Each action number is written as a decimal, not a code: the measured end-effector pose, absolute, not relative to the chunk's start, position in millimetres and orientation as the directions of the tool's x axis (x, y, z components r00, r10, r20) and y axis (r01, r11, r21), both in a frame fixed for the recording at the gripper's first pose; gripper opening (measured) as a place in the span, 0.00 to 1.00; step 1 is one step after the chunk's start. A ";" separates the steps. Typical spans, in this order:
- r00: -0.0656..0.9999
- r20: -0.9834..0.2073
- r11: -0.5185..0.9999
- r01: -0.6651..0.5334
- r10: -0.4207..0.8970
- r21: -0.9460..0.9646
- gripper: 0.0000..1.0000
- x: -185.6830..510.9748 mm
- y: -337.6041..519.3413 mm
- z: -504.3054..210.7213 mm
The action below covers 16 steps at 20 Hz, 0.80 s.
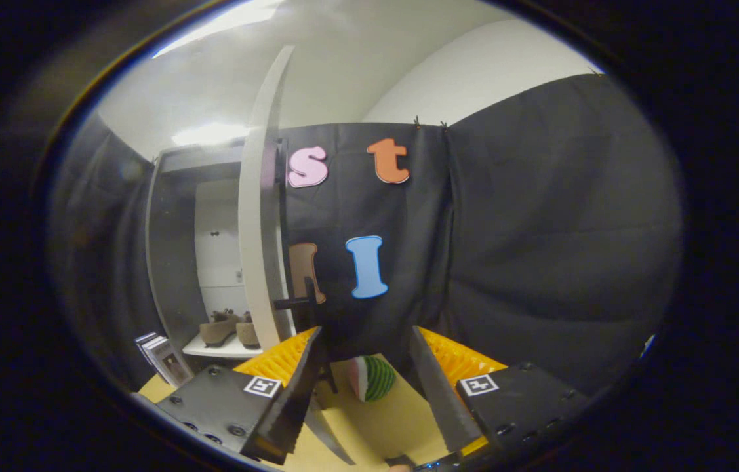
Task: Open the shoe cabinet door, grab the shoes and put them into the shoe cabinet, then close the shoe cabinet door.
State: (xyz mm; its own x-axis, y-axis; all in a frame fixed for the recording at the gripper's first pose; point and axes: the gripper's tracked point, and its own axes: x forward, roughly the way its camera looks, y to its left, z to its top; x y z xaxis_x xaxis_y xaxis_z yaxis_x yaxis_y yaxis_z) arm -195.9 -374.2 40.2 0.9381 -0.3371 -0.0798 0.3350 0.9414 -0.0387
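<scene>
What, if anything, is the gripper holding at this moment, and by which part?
Nothing is held. The gripper is open, its fingers apart with only a green striped toy on the floor beyond them. The open cabinet door and its dark handle stand ahead, untouched.

Open door (pixel 263 196) edge-on ahead; cabinet opening (pixel 212 262) free.

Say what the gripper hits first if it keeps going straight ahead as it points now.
Probably the black cloth wall. The gripper is open and holds nothing; the watermelon-slice toy lies lower, on the yellow surface, and the open door stands to the side. Depth is uncertain.
</scene>
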 end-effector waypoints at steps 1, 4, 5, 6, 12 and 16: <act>0.939 -0.091 0.943 0.328 -0.331 -0.047 0.83 -193.1 -372.1 36.6; 0.945 -0.101 0.950 0.310 -0.312 -0.032 0.83 -186.8 -370.5 36.6; 0.949 -0.107 0.955 0.295 -0.296 -0.019 0.83 -186.9 -367.2 35.6; 0.954 -0.113 0.960 0.280 -0.279 -0.008 0.83 -186.3 -365.4 34.1; 0.976 -0.120 0.982 0.187 -0.184 0.018 0.82 -183.1 -336.5 30.7; 0.984 -0.127 0.992 0.125 -0.123 0.007 0.82 -180.6 -310.1 30.2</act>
